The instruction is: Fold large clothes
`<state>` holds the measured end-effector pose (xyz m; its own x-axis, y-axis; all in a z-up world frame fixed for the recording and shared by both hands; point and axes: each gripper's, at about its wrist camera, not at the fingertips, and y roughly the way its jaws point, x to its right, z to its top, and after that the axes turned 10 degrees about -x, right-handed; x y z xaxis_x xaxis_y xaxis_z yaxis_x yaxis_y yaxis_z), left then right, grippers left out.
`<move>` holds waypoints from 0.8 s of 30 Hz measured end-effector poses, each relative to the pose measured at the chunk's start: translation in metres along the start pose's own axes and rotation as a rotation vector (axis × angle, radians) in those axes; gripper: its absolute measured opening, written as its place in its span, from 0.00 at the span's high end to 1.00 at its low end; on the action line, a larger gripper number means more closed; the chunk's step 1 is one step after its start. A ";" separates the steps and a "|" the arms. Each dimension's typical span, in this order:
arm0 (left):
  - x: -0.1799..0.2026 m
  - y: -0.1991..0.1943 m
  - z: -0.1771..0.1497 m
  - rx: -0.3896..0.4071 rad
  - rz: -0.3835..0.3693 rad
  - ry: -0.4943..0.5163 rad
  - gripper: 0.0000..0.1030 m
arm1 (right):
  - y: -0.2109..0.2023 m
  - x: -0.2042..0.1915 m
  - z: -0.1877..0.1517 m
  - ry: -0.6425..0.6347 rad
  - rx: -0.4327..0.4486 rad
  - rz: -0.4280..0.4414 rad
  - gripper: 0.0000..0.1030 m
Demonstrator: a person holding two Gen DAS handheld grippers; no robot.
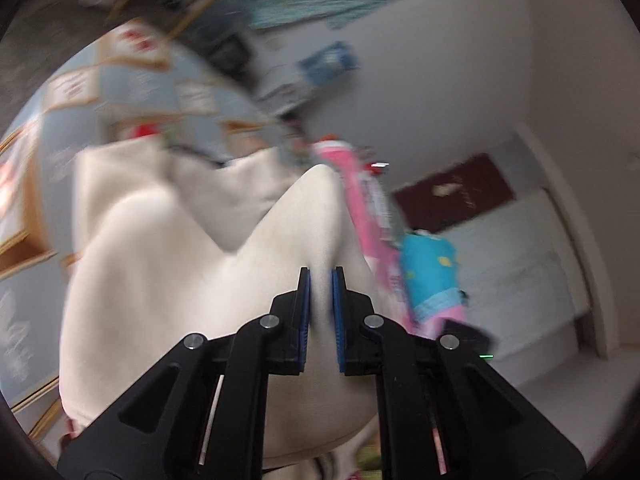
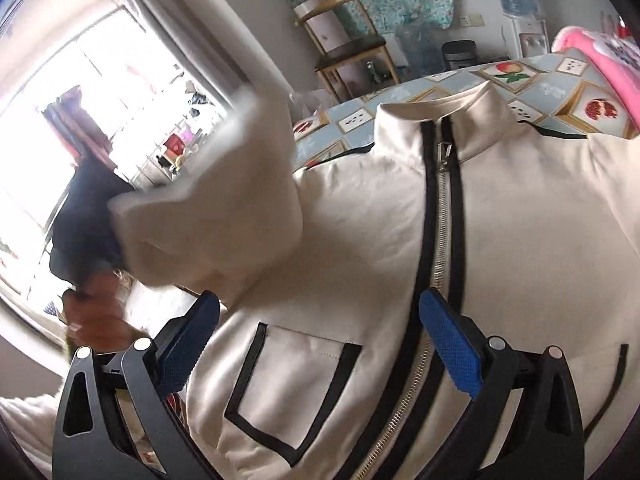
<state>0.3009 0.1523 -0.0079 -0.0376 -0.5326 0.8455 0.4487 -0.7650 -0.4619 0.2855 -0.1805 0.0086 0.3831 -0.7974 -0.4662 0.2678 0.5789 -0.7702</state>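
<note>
Patterned cloth, pale blue with framed fruit squares, covers the surface on which a cream jacket lies front up, collar toward the far edge. Its zipper, edged in black, runs down the middle and is closed up to the collar; a black-outlined pocket sits on the near front panel. One sleeve is raised off the jacket at the left of the right wrist view, blurred, with a dark gripper body and a hand behind it. Left gripper: fingers narrow, blue pads pinching a fold of the cream fabric, which rises in a ridge ahead of them. Right gripper: fingers wide apart above the jacket's lower front, one over the pocket side, the other by the zipper, nothing between the pads. Pink bundle and turquoise item lie beside the jacket. Wooden chair and water dispenser stand against the far wall; bright window at left.
</note>
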 end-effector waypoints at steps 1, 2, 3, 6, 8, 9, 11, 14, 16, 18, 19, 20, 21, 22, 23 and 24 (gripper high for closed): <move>-0.011 -0.001 -0.001 0.002 0.035 -0.025 0.90 | 0.000 0.001 0.002 0.001 -0.006 -0.006 0.05; -0.027 -0.005 -0.004 0.010 0.087 -0.059 0.90 | 0.000 0.002 0.002 0.002 -0.016 -0.009 0.05; -0.038 -0.009 -0.007 0.024 0.107 -0.085 0.90 | 0.001 0.002 0.004 0.004 -0.028 -0.006 0.05; -0.071 -0.034 -0.011 0.075 0.151 -0.160 0.90 | 0.014 -0.008 0.013 -0.023 -0.075 0.002 0.05; -0.084 -0.044 -0.014 0.091 0.176 -0.190 0.90 | 0.028 -0.022 0.018 -0.061 -0.118 -0.001 0.05; -0.089 -0.047 -0.014 0.091 0.198 -0.198 0.90 | 0.038 -0.032 0.020 -0.085 -0.148 -0.015 0.05; -0.094 -0.050 -0.015 0.076 0.249 -0.207 0.90 | 0.064 -0.052 0.024 -0.144 -0.213 -0.029 0.07; -0.096 -0.046 -0.016 0.066 0.303 -0.192 0.90 | 0.098 -0.064 0.033 -0.130 -0.281 0.011 0.11; -0.095 -0.048 -0.017 0.071 0.339 -0.164 0.90 | 0.116 -0.062 0.043 -0.085 -0.302 0.055 0.17; -0.092 -0.049 -0.020 0.070 0.401 -0.130 0.90 | 0.134 -0.053 0.054 -0.010 -0.311 0.090 0.23; -0.091 -0.047 -0.020 0.065 0.437 -0.112 0.90 | 0.140 -0.047 0.058 0.019 -0.316 0.098 0.28; -0.093 -0.050 -0.022 0.062 0.458 -0.102 0.90 | 0.147 -0.041 0.062 0.061 -0.321 0.109 0.30; -0.093 -0.052 -0.024 0.060 0.477 -0.091 0.90 | 0.153 -0.035 0.065 0.094 -0.325 0.114 0.36; -0.094 -0.051 -0.025 0.057 0.495 -0.082 0.90 | 0.157 -0.032 0.066 0.109 -0.329 0.114 0.42; -0.094 -0.051 -0.024 0.056 0.508 -0.075 0.90 | 0.161 -0.029 0.066 0.128 -0.334 0.115 0.45; -0.093 -0.050 -0.025 0.056 0.517 -0.070 0.90 | 0.165 -0.027 0.065 0.142 -0.341 0.126 0.52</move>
<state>0.2597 0.2314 -0.0703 0.2606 -0.8087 0.5273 0.4399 -0.3867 -0.8105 0.3772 -0.0522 -0.0774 0.2615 -0.7529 -0.6039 -0.0918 0.6034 -0.7921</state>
